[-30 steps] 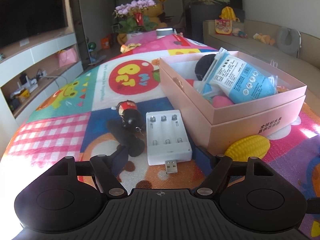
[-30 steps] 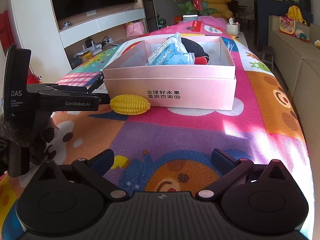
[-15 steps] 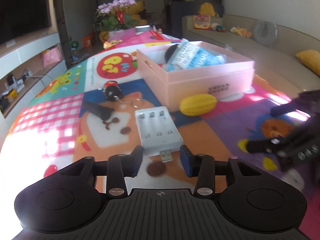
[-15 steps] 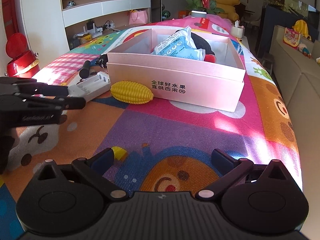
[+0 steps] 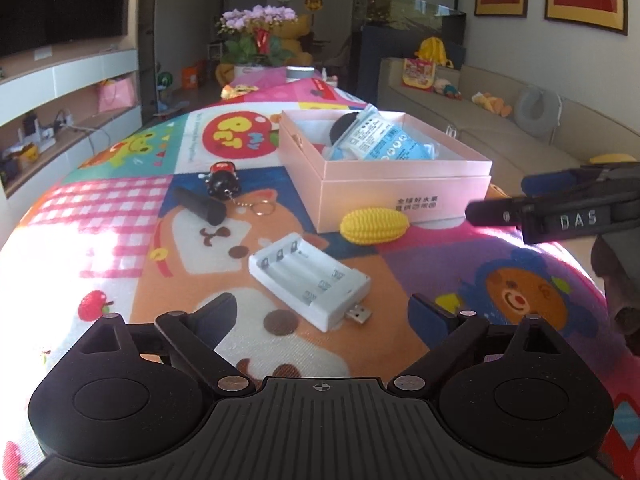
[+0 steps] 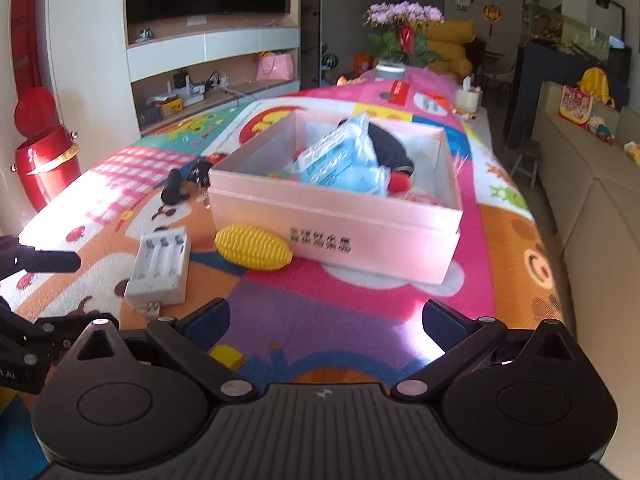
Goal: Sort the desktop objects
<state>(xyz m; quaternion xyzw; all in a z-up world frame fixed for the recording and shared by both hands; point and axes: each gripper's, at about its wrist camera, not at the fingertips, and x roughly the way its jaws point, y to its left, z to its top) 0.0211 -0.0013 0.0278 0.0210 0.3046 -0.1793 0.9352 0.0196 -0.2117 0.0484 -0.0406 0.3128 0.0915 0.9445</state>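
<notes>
A pink box (image 5: 404, 196) (image 6: 336, 220) stands on the colourful mat, holding a blue packet (image 5: 380, 140) (image 6: 340, 156) and a black item. A yellow toy corn (image 5: 374, 226) (image 6: 253, 249) lies against its front. A white battery charger (image 5: 308, 282) (image 6: 160, 272) lies just ahead of my open, empty left gripper (image 5: 322, 310). A black cylinder (image 5: 199, 205) (image 6: 172, 186) and a black keychain toy (image 5: 222, 178) lie further back. My right gripper (image 6: 326, 316) is open and empty, raised in front of the box; it shows at the right of the left wrist view (image 5: 560, 208).
The mat (image 5: 120, 216) curves off at the left and right edges. A sofa (image 6: 592, 184) runs along the right side. A red bin (image 6: 44, 164) stands at the left. Flowers (image 5: 256, 40) stand at the far end.
My left gripper pulled back from the charger and opened wide, leaving the charger turned on the mat. My right gripper rose and came nearer the box.
</notes>
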